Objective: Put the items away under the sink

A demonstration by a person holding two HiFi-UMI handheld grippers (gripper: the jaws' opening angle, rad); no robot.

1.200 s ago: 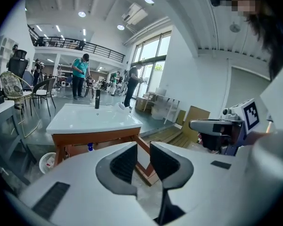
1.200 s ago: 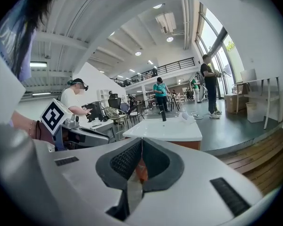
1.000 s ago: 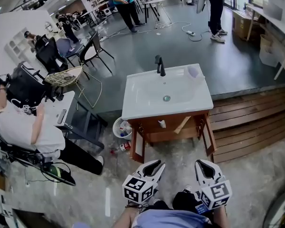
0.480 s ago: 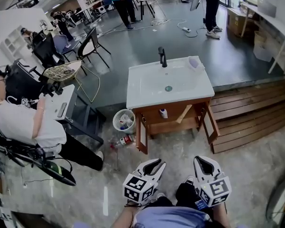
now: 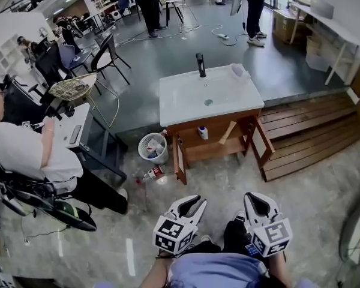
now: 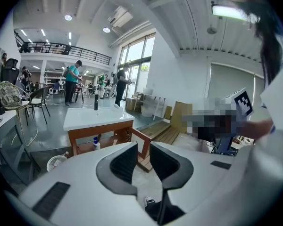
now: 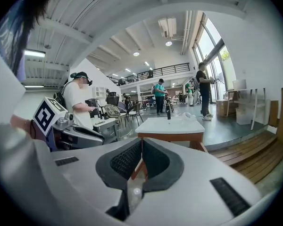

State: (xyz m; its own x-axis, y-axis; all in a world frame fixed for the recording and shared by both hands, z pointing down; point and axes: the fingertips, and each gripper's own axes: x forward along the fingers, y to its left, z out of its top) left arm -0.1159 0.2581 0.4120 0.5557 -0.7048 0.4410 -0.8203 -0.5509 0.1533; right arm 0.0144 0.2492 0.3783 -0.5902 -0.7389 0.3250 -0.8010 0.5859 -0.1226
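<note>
White plastic shells and black ribbed pads make up the left gripper (image 6: 143,149), whose jaws stand a little apart with only bare floor showing through the gap. The right gripper (image 7: 141,142) has its jaw tips pressed together on nothing. The person holds both low in front of the body, side by side, pointing ahead toward the sink cabinet (image 5: 211,126), which stands well apart from them across a stretch of concrete floor.

Beyond the grippers, the cabinet has a white basin top with one black tap (image 5: 200,65). Its two doors (image 5: 180,159) hang open. On the shelf inside stand one white bottle (image 5: 203,132) and one wooden stick (image 5: 227,132), which leans at a slant. Left of the cabinet sits one white basket (image 5: 145,144) with a few small things inside, too small to name. One loose bottle (image 5: 153,173) lies on the floor just in front of the basket.

One seated person (image 5: 24,155) works at a desk far left. Two more people stand far behind the sink.

With both grippers empty, this looks like the fetching step. The loose bottle is probably the next item to collect. That calls for closing the distance, stooping low, and spreading a gripper wide enough to take the bottle across its body.
</note>
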